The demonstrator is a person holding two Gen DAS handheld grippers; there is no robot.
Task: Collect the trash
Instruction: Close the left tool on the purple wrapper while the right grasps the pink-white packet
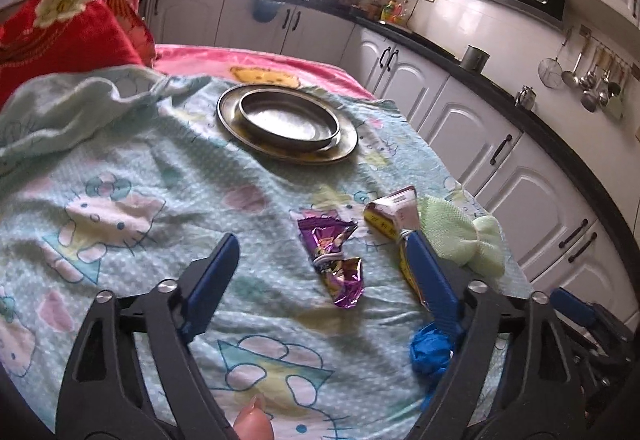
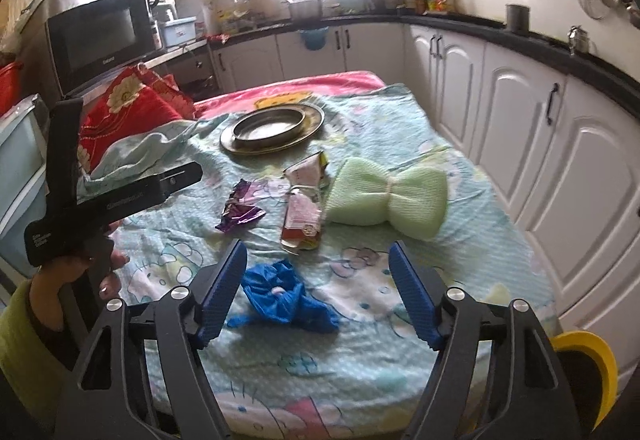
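A purple foil wrapper [image 1: 334, 258] [image 2: 239, 211], a pink and yellow snack packet [image 1: 390, 213] [image 2: 303, 199], a crumpled blue wrapper [image 1: 430, 354] [image 2: 286, 298] and a pale green bow-shaped cloth [image 1: 464, 232] [image 2: 386, 197] lie on the cartoon-print cloth of the table [image 1: 160, 175] [image 2: 384, 380]. My left gripper [image 1: 320, 244] is open above the cloth, with the purple wrapper between its fingers. My right gripper [image 2: 318, 254] is open, with the blue wrapper just ahead between its fingers. Both are empty.
Two stacked metal plates [image 1: 286, 121] [image 2: 272, 125] sit at the table's far side. A red flowered blanket [image 1: 68, 23] [image 2: 128, 103] lies at far left. White kitchen cabinets [image 1: 472, 127] [image 2: 540, 127] run along the right. A yellow object [image 2: 588, 372] is at the lower right.
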